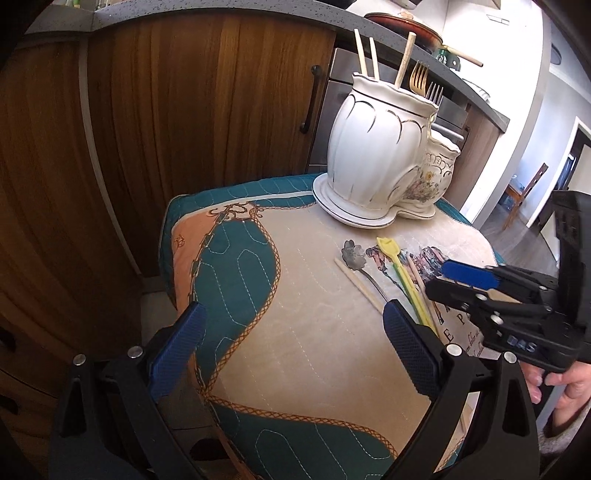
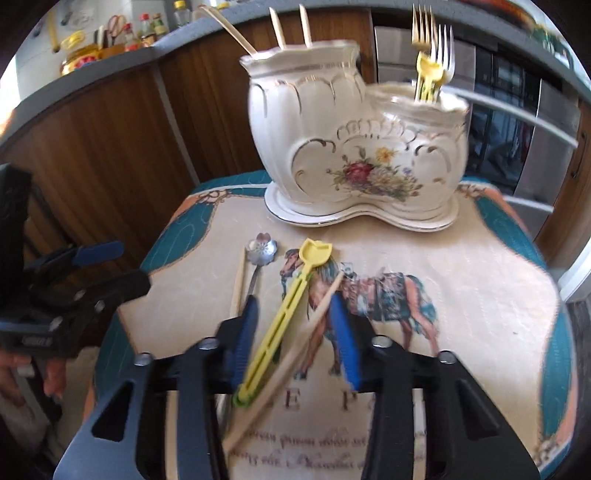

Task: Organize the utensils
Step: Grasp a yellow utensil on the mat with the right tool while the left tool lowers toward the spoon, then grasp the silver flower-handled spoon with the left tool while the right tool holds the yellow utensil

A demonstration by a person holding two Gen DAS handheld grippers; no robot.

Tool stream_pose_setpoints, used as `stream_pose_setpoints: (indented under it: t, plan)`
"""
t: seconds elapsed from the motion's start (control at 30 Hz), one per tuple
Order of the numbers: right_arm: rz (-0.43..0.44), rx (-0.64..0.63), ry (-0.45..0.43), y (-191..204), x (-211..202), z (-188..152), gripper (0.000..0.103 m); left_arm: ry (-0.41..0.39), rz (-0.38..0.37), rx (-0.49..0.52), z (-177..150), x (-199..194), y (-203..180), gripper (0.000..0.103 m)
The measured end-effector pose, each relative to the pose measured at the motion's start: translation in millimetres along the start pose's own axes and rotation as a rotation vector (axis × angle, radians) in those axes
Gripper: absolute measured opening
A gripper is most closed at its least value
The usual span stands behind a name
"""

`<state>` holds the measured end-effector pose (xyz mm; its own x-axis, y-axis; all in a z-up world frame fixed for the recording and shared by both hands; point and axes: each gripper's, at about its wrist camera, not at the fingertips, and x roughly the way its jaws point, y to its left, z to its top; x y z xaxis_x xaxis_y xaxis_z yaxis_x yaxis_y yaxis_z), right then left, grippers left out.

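A white two-part ceramic utensil holder (image 2: 354, 147) stands at the back of a cushion; it also shows in the left wrist view (image 1: 384, 155). Its tall part holds chopsticks (image 2: 291, 27); its low part holds forks (image 2: 436, 48) and a yellow utensil. On the cushion lie a yellow plastic utensil (image 2: 284, 314), a flower-shaped metal spoon (image 2: 260, 251) and loose wooden chopsticks (image 2: 238, 280). My right gripper (image 2: 295, 325) is open, its jaws on either side of the yellow utensil and one chopstick (image 2: 317, 314). My left gripper (image 1: 291, 343) is open and empty over the cushion's left part.
The quilted cushion (image 1: 258, 332) with a horse picture covers a small seat. Wooden cabinets (image 1: 166, 110) and a stainless oven (image 2: 517, 129) stand behind. A counter with bottles (image 2: 129, 33) is at the upper left. The floor lies beyond the cushion's edges.
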<state>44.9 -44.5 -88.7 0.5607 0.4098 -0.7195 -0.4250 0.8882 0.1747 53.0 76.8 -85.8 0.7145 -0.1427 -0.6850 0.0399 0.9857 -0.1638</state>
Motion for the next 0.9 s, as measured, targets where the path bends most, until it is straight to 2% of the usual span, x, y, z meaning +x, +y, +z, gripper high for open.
stream_pose_setpoints:
  t: [0.1, 0.17, 0.2, 0.3, 0.5, 0.63, 0.7, 0.73, 0.8, 0.83, 0.9]
  plan:
    - [0.011, 0.041, 0.043, -4, 20, 8, 0.026, 0.003, -0.006, -0.004, 0, 0, 1, 0.094]
    - [0.012, 0.041, 0.064, -1, 30, 10, 0.024, 0.002, -0.006, 0.003, 0, 0, 0, 0.094]
    - [0.002, 0.033, 0.079, 0, 35, 10, 0.021, 0.002, -0.006, 0.006, 0, 0, 0, 0.094]
    - [-0.027, 0.017, 0.07, 2, 37, 9, 0.011, 0.009, -0.016, 0.011, 0, 2, -3, 0.091]
    - [0.043, 0.102, -0.033, -21, 1, 2, 0.011, 0.037, -0.046, 0.062, 3, 7, -27, 0.081]
    - [0.08, 0.152, -0.071, -40, -21, -4, 0.011, 0.059, -0.077, 0.085, 6, 17, -48, 0.07]
    - [0.089, 0.173, -0.083, -49, -30, -8, 0.011, 0.07, -0.089, 0.091, 8, 25, -60, 0.061]
    - [0.09, 0.178, -0.088, -52, -33, -9, 0.011, 0.075, -0.092, 0.098, 8, 29, -65, 0.053]
    - [0.093, 0.19, -0.096, -60, -39, -11, 0.011, 0.088, -0.087, 0.117, 10, 37, -76, 0.047]
    - [0.093, 0.194, -0.101, -61, -38, -10, 0.011, 0.097, -0.087, 0.126, 10, 41, -82, 0.038]
    - [0.094, 0.199, -0.111, -66, -42, -10, 0.011, 0.121, -0.06, 0.144, 11, 48, -90, 0.033]
